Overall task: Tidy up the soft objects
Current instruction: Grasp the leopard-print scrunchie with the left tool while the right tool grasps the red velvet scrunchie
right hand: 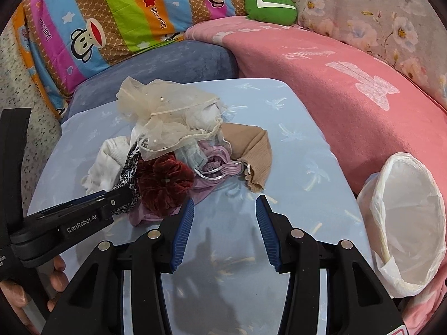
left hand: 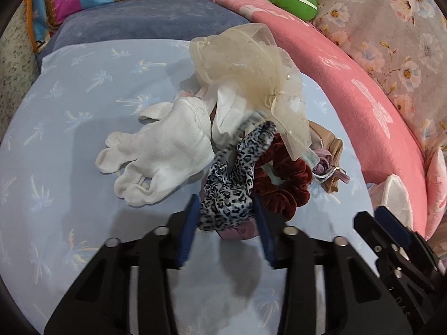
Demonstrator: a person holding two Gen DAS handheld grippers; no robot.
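Observation:
A heap of soft things lies on a pale blue pillow (left hand: pixel 69 106): white gloves (left hand: pixel 162 150), a cream organza bow (left hand: pixel 245 69), a dark red velvet scrunchie (left hand: pixel 282 184), a tan cloth (right hand: pixel 251 145) and lilac hair bands (right hand: pixel 220 164). My left gripper (left hand: pixel 226 206) is shut on a leopard-print scrunchie (left hand: pixel 229 187) at the heap's near edge; the fabric fills the gap between its blue pads. From the right wrist view, the left gripper (right hand: pixel 125 195) reaches in from the left. My right gripper (right hand: pixel 225 206) stands open over bare pillow, just short of the tan cloth, nothing between its fingers.
A white bag-lined bin (right hand: pixel 405 223) lies tipped at the right. A pink blanket (right hand: pixel 349 83) borders the pillow on the right, with a grey-blue cushion (right hand: pixel 173 61), a striped cartoon quilt (right hand: pixel 111 16) and a green plush (right hand: pixel 269 7) behind. A person's hand (right hand: pixel 16 293) holds the left gripper.

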